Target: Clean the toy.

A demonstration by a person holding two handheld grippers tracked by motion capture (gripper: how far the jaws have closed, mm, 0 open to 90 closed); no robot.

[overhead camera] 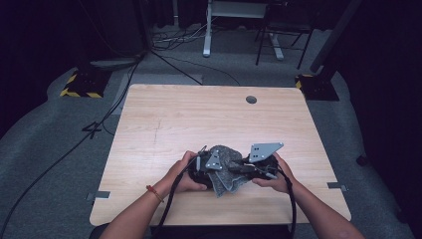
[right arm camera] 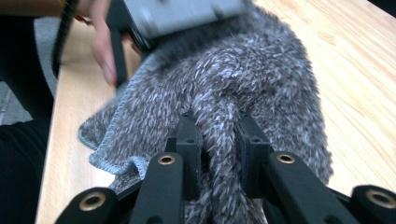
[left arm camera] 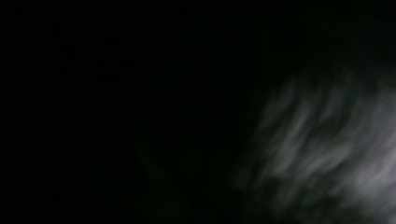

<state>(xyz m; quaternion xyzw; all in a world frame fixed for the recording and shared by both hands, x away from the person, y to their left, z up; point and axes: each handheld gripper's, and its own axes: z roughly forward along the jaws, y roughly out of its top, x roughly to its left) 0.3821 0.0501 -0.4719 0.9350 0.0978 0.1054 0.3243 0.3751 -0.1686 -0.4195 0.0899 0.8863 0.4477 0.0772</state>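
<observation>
Near the table's [overhead camera: 149, 114] front edge, both pinching the bunched grey fuzzy cloth [right arm camera: 243, 79], left gripper [overhead camera: 211, 167] clamped tight, right gripper [right arm camera: 218, 140] closed on a fold: best drawn apart evenly, low, without slipping.

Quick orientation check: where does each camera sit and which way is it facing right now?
High view: above the person's side, facing forward and down on the table; forearms, left gripper and right gripper meet at the grey cloth.
Left gripper view: rides the left gripper, pressed close to blurred grey fibres; otherwise dark.
Right gripper view: rides the right gripper, looking along its jaws, shut on a cloth fold.
Shared: cloth.
</observation>
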